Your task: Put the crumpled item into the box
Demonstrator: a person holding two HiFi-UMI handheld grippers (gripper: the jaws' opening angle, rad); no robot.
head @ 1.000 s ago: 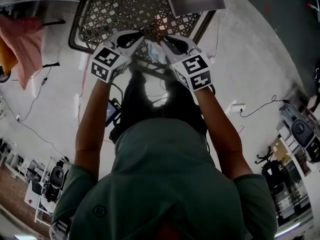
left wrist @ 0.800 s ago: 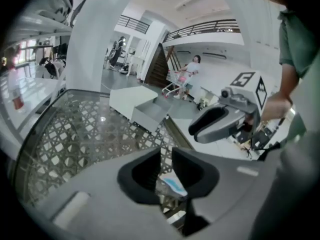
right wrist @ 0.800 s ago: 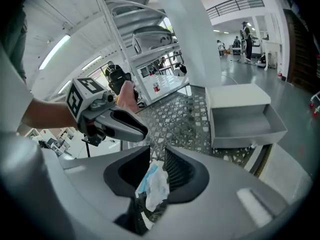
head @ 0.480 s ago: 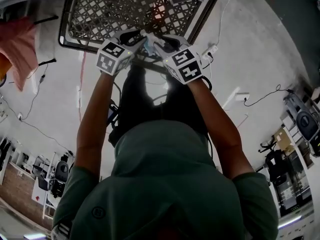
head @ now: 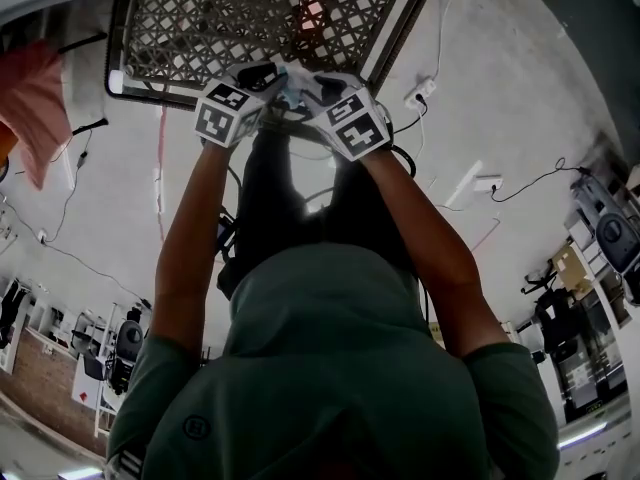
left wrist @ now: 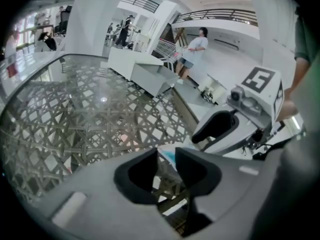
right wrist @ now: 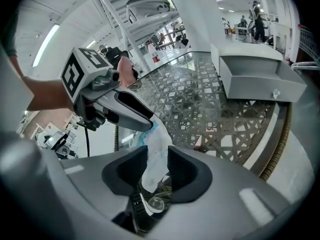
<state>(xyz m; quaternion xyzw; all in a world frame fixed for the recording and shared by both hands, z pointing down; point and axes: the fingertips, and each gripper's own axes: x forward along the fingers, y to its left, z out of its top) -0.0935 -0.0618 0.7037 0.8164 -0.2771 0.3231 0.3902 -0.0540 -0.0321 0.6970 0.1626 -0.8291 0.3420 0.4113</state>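
1. Two forearms reach forward from the person's green shirt (head: 330,368), which fills the lower half of the head view and hides the floor beneath.
2. At their ends, the left gripper (left wrist: 166,153) and right gripper (right wrist: 157,149) tilt down with tips almost meeting. From the head camera their marker cubes (head: 225,113) cover the jaws, so only each gripper's own view shows the gaps.
3. The left gripper view shows its jaws standing wide, having just opened and then eased in slightly. Nothing is pressed between them. Only a pale blue-white sliver shows just past the tips.
4. The right gripper view shows much more: the crumpled item (right wrist: 157,136) stands in that gripper's gap. These jaws have just been opening and now stand wide, no longer clamping it.
5. The item is a white strip. Its long axis runs from low between the right jaws up and leftward. Its blue-tinted upper end points at the left gripper's tip, which hides that end.
6. Beyond it lies the glass table (head: 240,18) over dark lattice, with the item above its near edge.
7. Farther along the tabletop sits the grey box (right wrist: 260,79), with a small knob on its front, well apart from the item.
8. Farthest off, a pink cloth (head: 35,108) hangs at the left and cables (head: 520,203) trail across the floor.
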